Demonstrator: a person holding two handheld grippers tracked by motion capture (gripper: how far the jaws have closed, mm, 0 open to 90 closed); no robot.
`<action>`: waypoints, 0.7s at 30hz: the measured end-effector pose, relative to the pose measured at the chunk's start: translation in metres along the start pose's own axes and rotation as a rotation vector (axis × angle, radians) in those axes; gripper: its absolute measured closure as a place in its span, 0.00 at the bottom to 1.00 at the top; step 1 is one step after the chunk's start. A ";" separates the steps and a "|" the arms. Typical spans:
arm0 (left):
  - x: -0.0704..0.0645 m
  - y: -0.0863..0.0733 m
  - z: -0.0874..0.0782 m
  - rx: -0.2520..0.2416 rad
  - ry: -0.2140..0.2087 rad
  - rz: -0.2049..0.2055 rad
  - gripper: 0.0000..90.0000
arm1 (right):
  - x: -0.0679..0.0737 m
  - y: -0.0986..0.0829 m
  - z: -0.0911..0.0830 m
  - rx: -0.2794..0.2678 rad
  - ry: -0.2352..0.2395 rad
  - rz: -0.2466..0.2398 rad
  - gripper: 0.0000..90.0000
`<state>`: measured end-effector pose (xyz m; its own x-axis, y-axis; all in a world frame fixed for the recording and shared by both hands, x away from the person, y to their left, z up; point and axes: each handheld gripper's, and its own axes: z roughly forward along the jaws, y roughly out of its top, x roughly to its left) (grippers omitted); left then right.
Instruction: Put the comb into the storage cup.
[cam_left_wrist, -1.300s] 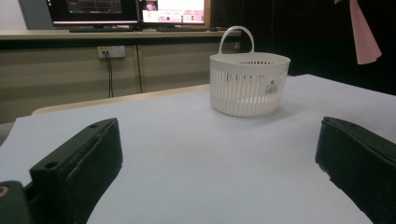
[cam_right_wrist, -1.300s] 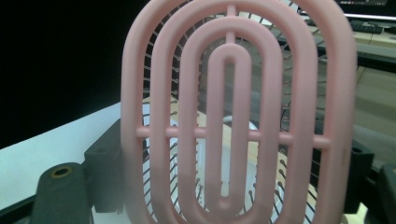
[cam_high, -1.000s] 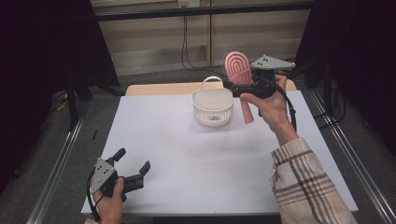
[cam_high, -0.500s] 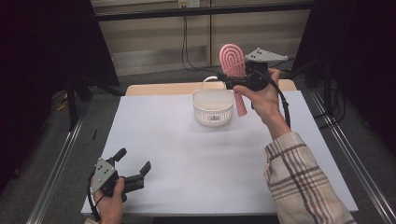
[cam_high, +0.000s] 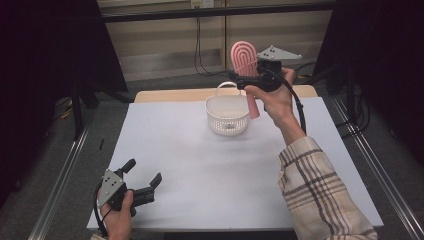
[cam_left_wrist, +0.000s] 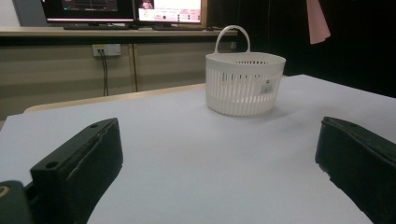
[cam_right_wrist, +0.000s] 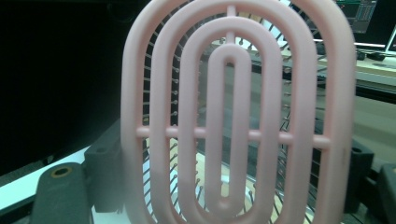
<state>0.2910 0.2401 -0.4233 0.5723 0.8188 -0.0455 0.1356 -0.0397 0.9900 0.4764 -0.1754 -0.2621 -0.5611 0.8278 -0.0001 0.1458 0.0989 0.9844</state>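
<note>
- Since the earlier frames, the right gripper (cam_high: 250, 80) has carried the pink hairbrush (cam_high: 245, 65) leftward, from right of the white basket (cam_high: 227, 114) to above its far right rim; the left gripper (cam_high: 142, 182) has stayed put at the near left corner.
- White table cover (cam_high: 200, 170): it spreads smooth under everything, with the basket at its far middle.
- Basket: it looks light, so a brush handle catching its rim or its raised handle (cam_high: 226, 86) on the way down could tip it or slide it.
- Hairbrush: it stands upright, vented head up, handle end hanging beside the basket's right wall. The right gripper's jaws are closed on it just below the head; a pinch that far from the handle end may let it swing or slip out.
- Left gripper (cam_left_wrist: 219, 154): its jaws stand wide apart with nothing between them, resting low on the cover, well away from the basket, so it cannot steady it.
- Writing: a small sticker (cam_left_wrist: 266, 86) on the basket's wall is too small to read; the far monitors (cam_left_wrist: 123, 8) are blurred.
</note>
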 end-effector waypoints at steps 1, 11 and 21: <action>0.000 0.000 0.000 0.001 -0.001 0.000 0.01 | 0.000 0.000 0.000 0.000 0.000 0.000 0.22; 0.000 0.000 -0.001 -0.005 0.003 -0.008 0.01 | 0.002 0.004 0.016 -0.029 -0.011 0.004 0.22; 0.000 0.000 -0.001 -0.008 0.005 -0.011 0.01 | -0.001 0.006 0.028 -0.045 -0.032 0.013 0.22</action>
<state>0.2901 0.2409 -0.4229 0.5665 0.8222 -0.0560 0.1352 -0.0257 0.9905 0.5005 -0.1598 -0.2612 -0.5331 0.8460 0.0081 0.1154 0.0633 0.9913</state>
